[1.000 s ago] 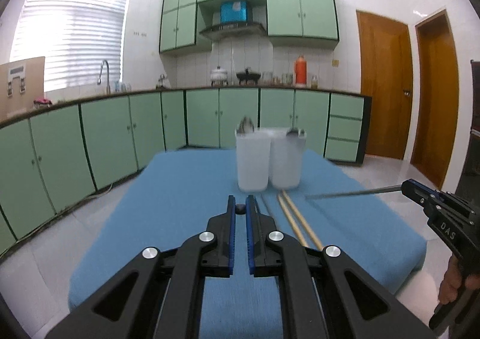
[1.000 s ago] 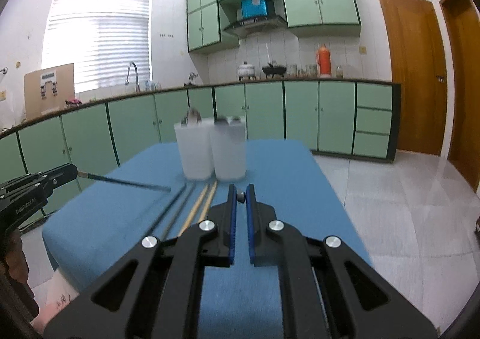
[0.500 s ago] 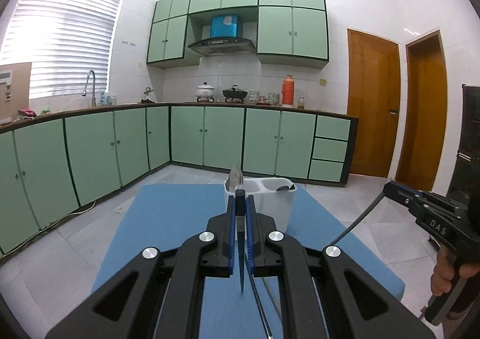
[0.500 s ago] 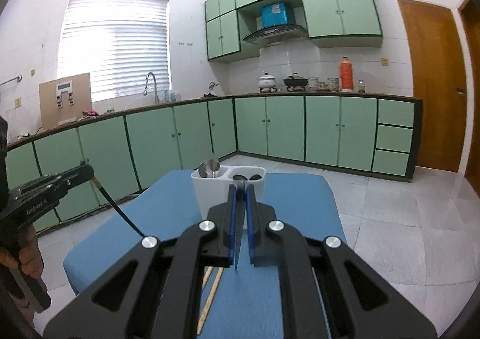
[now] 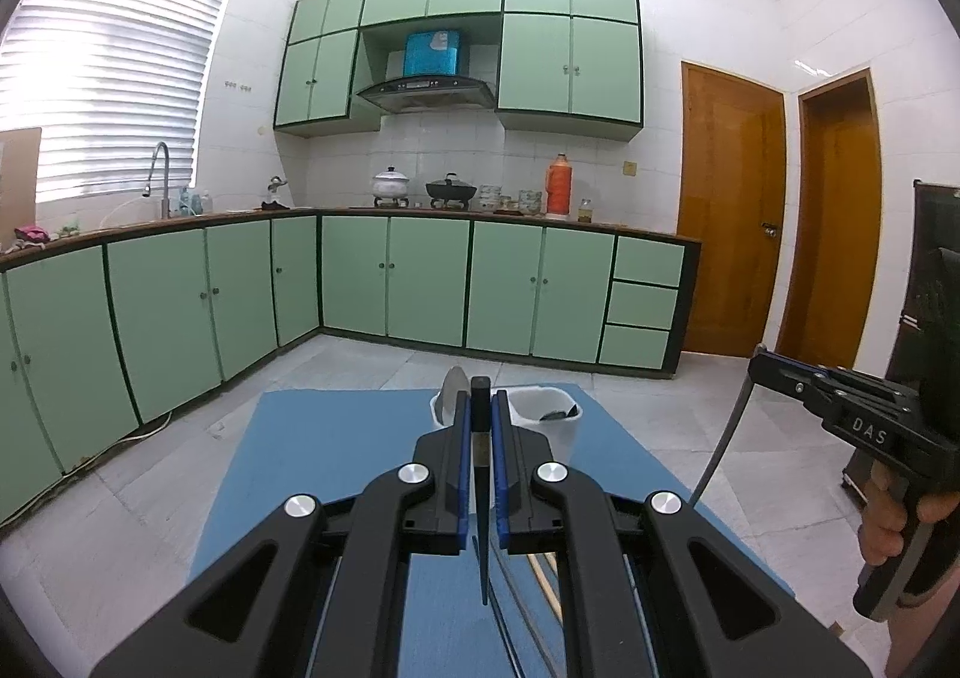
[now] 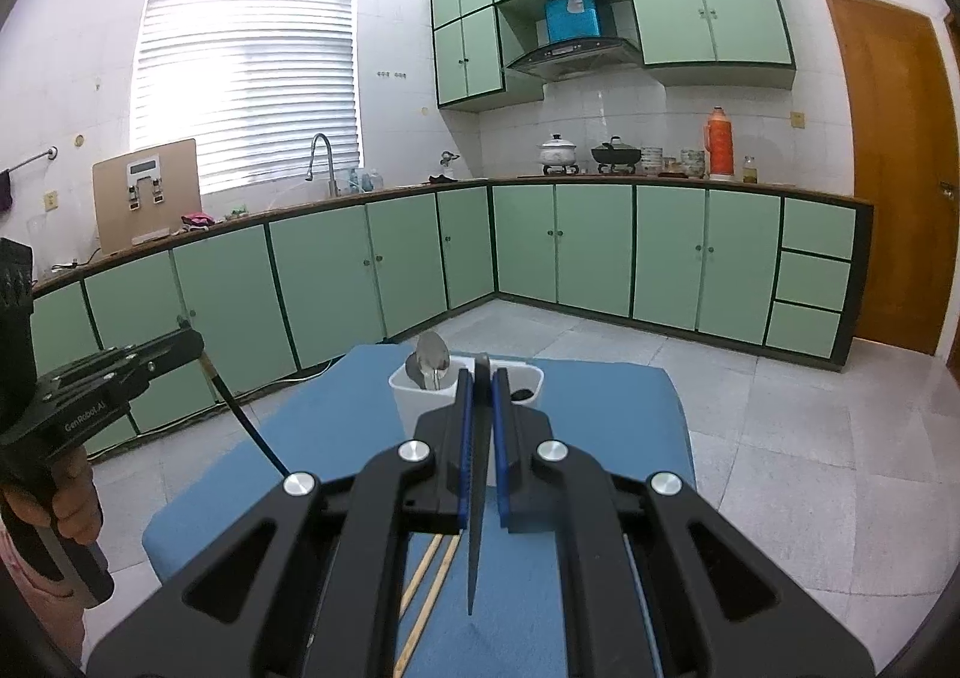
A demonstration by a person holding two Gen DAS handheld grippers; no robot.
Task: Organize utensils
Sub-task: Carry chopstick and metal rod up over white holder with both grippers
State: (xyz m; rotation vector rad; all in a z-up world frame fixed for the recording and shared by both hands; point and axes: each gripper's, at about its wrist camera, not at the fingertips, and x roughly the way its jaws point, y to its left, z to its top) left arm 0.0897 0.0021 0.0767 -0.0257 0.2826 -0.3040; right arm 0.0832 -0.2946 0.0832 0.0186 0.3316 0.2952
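Note:
My left gripper [image 5: 478, 405] is shut on a dark chopstick [image 5: 480, 522] that hangs down, raised above the blue table [image 5: 336, 474]. My right gripper [image 6: 478, 396] is shut on a grey chopstick [image 6: 475, 528], also hanging down. Each gripper shows in the other's view: the right one at the right [image 5: 757, 363], the left one at the left [image 6: 192, 339]. A white two-compartment holder [image 6: 414, 402] stands at the table's far end, with a spoon [image 6: 433, 353] in its left compartment and a dark utensil [image 5: 558, 414] in the right one. A wooden chopstick pair [image 6: 429, 588] lies on the table below.
Green kitchen cabinets [image 5: 420, 282] line the far wall and the left wall. Brown doors [image 5: 729, 234] stand at the right. The table's edges drop to a tiled floor [image 6: 780, 438] on all sides.
Both grippers have risen well above the table, each carrying its chopstick. The chopsticks swung from level to hanging down. The holder now sits lower in both views.

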